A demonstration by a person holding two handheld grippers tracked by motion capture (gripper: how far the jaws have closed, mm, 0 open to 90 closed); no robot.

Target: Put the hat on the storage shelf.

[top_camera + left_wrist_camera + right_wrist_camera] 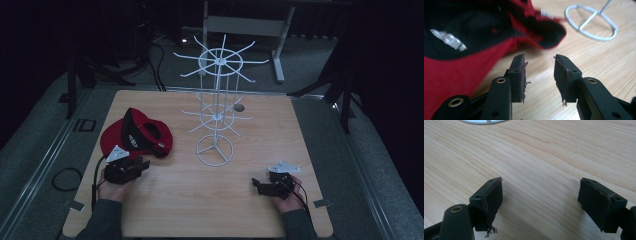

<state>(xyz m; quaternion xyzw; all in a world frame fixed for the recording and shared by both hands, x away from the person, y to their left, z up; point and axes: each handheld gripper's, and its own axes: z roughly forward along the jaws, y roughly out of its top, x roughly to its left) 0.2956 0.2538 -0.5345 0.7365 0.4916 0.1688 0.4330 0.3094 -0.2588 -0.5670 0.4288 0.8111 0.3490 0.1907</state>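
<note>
Red cap sits near the counter's left edge, lying crown-down (black lining showing), left of the white wire rack. Left gripper just beside the cap's near rim, fingers apart, nothing between them. Right gripper near the front right corner, fingers spread wide over bare wood.

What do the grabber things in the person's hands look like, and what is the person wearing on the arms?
Both are black. The left gripper and right gripper each carry a grey three-cornered plate on top and trail a black cable. Each has two blocky black jaws with flat pads, frayed at the edges, and brass-coloured rivets. The sleeves are dark grey.
</note>
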